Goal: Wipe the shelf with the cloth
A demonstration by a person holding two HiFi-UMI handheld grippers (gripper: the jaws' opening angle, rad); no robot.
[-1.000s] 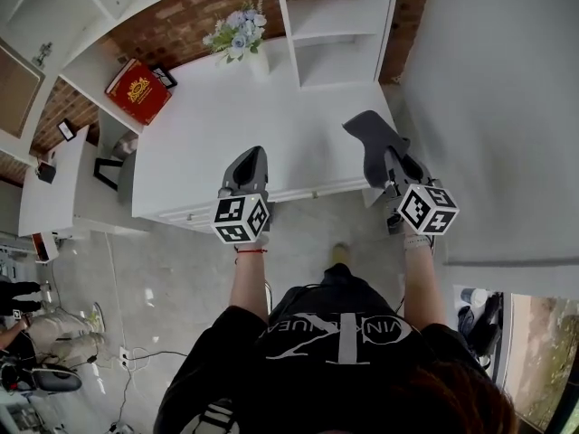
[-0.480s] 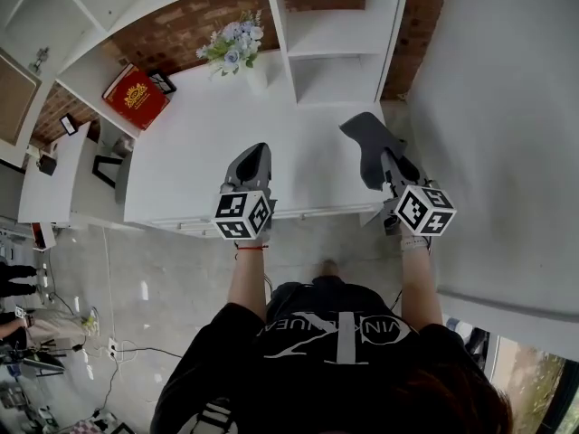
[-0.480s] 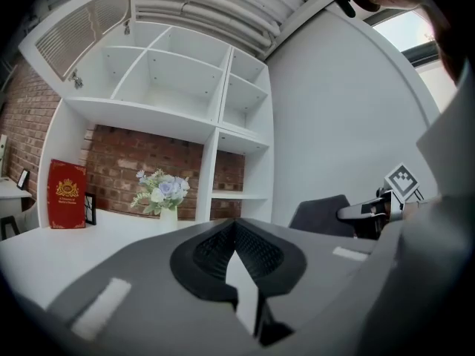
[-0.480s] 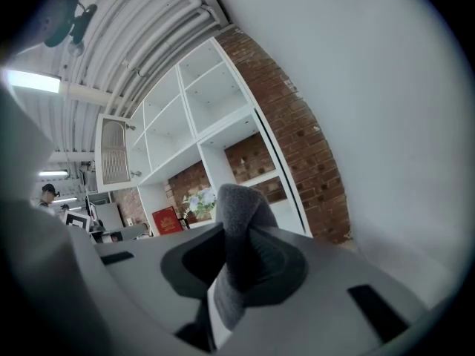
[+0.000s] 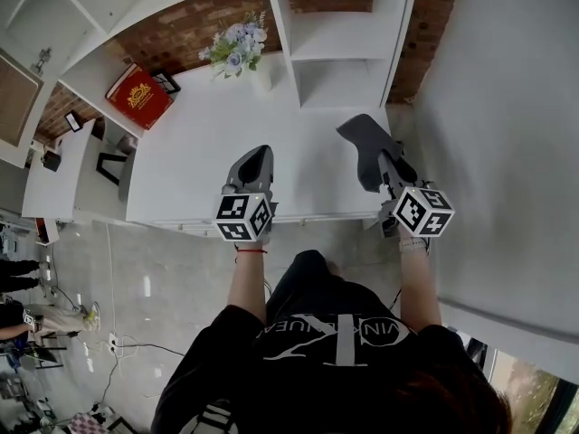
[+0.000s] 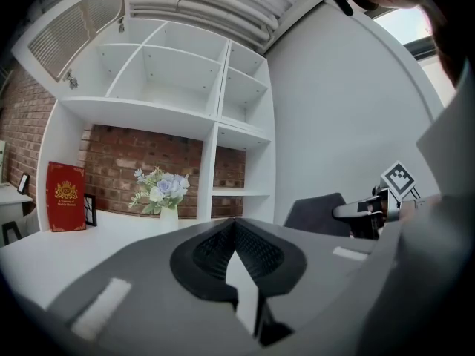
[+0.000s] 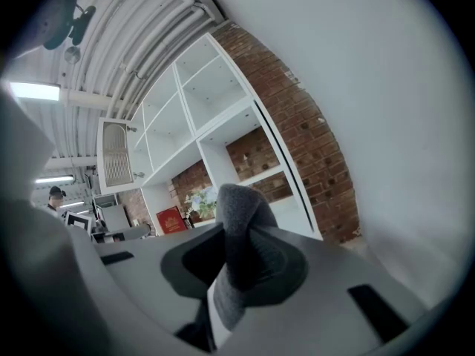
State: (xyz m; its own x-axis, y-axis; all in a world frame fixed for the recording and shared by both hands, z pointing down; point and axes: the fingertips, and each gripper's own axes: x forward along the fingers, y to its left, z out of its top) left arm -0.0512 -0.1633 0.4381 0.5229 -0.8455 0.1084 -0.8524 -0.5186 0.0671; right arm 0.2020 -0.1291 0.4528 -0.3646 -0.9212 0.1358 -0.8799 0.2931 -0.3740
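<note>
Right gripper [image 5: 387, 168] pinched tight on the grey cloth [image 5: 362, 143], cloth poking out in front over the white counter [image 5: 208, 134], likely ready for rubbing the shelf [image 5: 336, 51] up ahead, not yet touching it; left gripper [image 5: 255, 159] closed up with nothing inside, likely kept near only for helping later.

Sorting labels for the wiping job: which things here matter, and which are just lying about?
Job: grey cloth; right gripper, jaws shut on it; white shelf unit.
Lying about: vase of flowers; red book; small black frame; left gripper, jaws together, empty.
</note>
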